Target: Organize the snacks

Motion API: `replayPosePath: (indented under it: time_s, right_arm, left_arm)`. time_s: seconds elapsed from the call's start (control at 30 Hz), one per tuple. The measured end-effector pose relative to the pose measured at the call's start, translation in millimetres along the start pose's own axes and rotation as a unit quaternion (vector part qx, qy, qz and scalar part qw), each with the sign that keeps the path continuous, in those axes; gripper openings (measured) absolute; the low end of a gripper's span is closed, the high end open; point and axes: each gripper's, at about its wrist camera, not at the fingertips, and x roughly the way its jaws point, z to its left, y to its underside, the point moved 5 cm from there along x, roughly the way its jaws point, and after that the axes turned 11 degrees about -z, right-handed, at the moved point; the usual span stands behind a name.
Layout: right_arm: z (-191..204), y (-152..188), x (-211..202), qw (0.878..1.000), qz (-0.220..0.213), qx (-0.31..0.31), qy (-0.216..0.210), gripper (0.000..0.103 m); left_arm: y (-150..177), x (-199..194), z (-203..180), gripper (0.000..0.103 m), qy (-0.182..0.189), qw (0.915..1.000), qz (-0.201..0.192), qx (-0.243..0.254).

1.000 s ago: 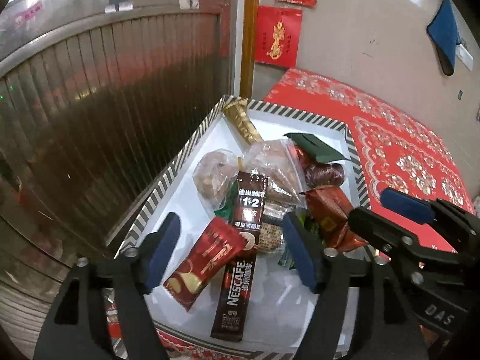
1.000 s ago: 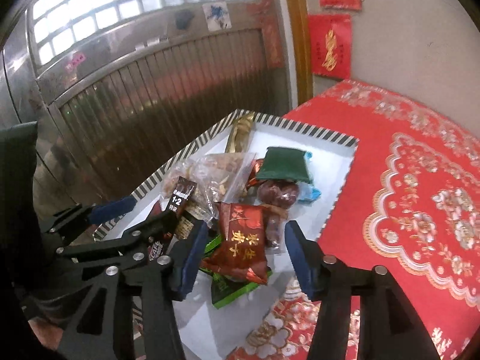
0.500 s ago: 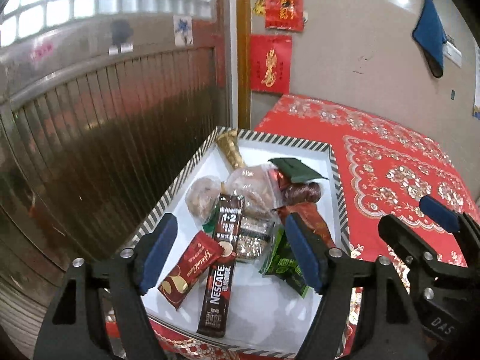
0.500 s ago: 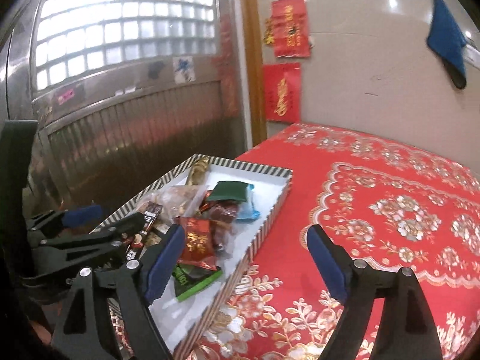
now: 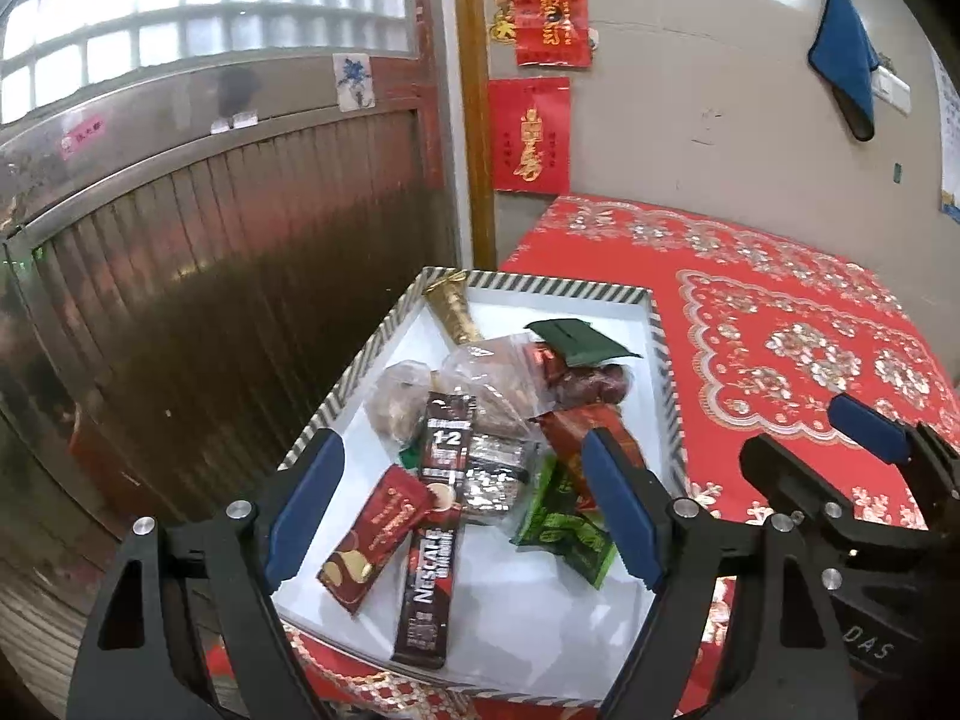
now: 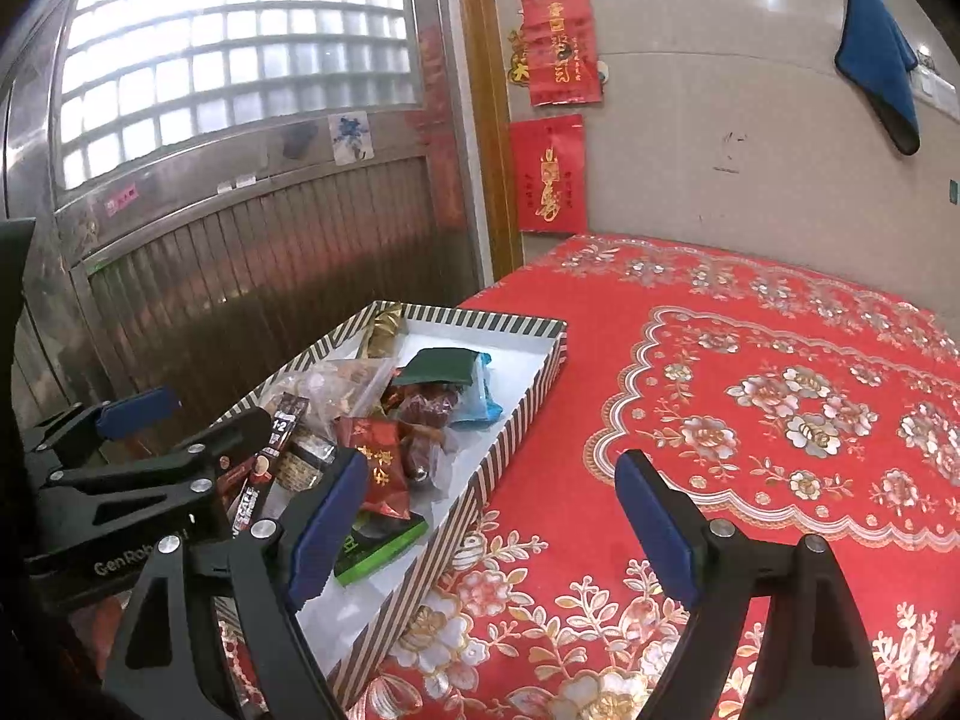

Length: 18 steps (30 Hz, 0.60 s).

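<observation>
A white tray with a striped rim [image 5: 558, 288] [image 6: 528, 384] sits at the left end of the red table and holds several snack packets. Among them are a dark Nescafe stick [image 5: 433, 552], a red coffee sachet [image 5: 375, 537], a green packet [image 5: 564, 528], a red packet [image 6: 379, 468], clear bags [image 5: 480, 378], a gold cone [image 5: 454, 312] and a dark green pouch [image 6: 441, 367]. My left gripper [image 5: 462, 516] is open and empty above the tray's near end. My right gripper [image 6: 492, 531] is open and empty, over the tray's right rim and the cloth.
A red floral tablecloth [image 6: 750, 420] covers the table to the right of the tray. A ribbed metal door [image 5: 210, 276] stands close on the left. A tiled wall with red paper decorations [image 6: 549, 174] is behind the table.
Both grippers have pulled back and up from the tray. The right gripper has opened wider and swung right over the cloth. The snacks lie as before.
</observation>
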Motion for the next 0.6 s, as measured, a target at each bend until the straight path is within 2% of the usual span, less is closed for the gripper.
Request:
replayPosePath:
  time_s: [0.1, 0.27, 0.6]
  right_arm:
    - [1.2, 1.8, 2.5, 1.000, 0.006, 0.007, -0.005, 0.086]
    - [6.0, 5.4, 6.7, 1.000, 0.011, -0.002, -0.002, 0.086]
    - [18.0, 8.3, 11.7, 1.000, 0.017, -0.020, -0.007, 0.086]
  left_arm:
    - [1.9, 0.1, 1.7, 0.083, -0.003, 1.0000, 0.004, -0.001]
    - [5.7, 1.2, 3.9, 0.084, -0.040, 0.9990, 0.002, 0.021]
    - [6.0, 1.6, 14.4, 0.084, -0.027, 0.9996, 0.004, -0.009]
